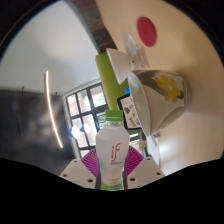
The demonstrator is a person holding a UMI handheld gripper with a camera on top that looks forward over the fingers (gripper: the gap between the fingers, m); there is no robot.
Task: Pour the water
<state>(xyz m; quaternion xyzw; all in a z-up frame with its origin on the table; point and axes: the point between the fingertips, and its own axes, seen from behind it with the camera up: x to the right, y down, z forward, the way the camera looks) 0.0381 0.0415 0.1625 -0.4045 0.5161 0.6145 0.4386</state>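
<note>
Found, furthest left, a thin bright light strip (52, 110) curving across a pale surface above a dark band; met next a dark-framed window (84, 104) with several panes, well beyond the fingers, daylight behind it; came then to the left pink pad (91, 160), pressed against the side of the bottle (113, 152); saw the jaws closed part way, only as far as the bottle's width allowed, gripping it from both sides with no gap visible at either pad; noted the bottle sitting between the fingers, white-labelled with a pink logo, green below the label and green at the top (112, 119), its far end pointing away from the camera; could not tell whether any water was leaving it; traced a long green strip (107, 72) running on from the bottle's top, either part of the bottle or something behind it, not clear which; reached the right pink pad (137, 158) on the bottle's other side, touching it; found just beyond and right of the bottle's top a pale cup (162, 96) with a yellow flower pattern on its wall, its opening turned toward the bottle, the whole scene strongly tilted; could not make out a desk beneath it; ended furthest right at a red round mark (147, 30) on a cream wall, well past the cup.
</note>
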